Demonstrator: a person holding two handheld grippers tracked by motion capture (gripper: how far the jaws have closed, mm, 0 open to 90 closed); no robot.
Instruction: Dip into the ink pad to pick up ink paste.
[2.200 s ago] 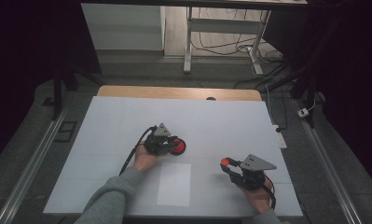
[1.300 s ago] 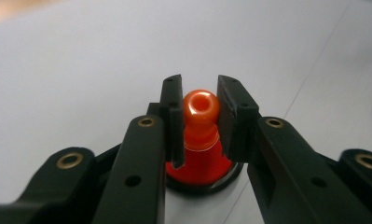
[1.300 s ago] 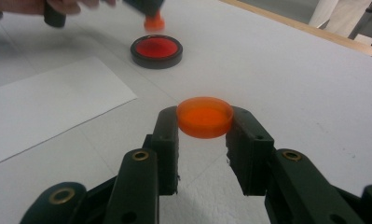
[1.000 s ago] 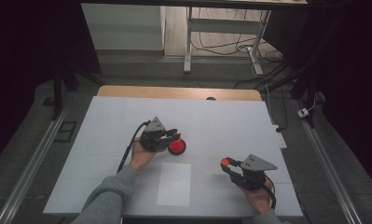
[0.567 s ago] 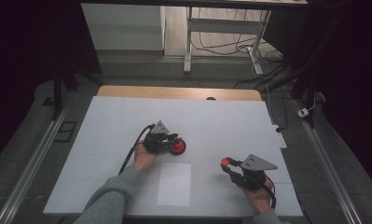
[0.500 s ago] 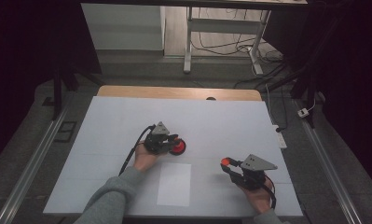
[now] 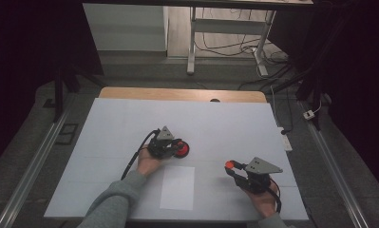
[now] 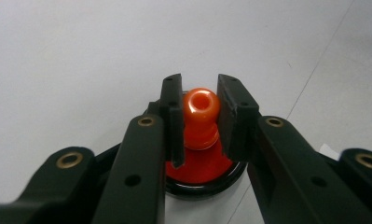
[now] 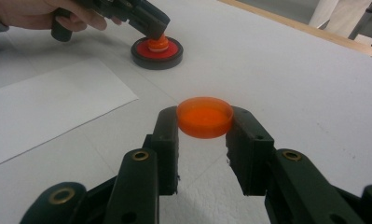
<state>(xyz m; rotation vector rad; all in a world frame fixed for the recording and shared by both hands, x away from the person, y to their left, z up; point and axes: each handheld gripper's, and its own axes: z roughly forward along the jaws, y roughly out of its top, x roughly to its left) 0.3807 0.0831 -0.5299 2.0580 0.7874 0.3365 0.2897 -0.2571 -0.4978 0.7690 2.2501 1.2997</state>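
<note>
On the desk [image 7: 130, 118], my left claw [image 8: 200, 114] clamps the orange knob [image 8: 201, 109]; my right claw [image 9: 204, 128] grips an orange cap [image 9: 204, 116].

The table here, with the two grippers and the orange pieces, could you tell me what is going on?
A person works at the white table with a gripper in each hand. The left gripper is shut on the orange knob rising from a red and black disc that sits on the table. The right gripper is shut on a shallow orange cap, held above the table. A white sheet of paper lies between them.
</note>
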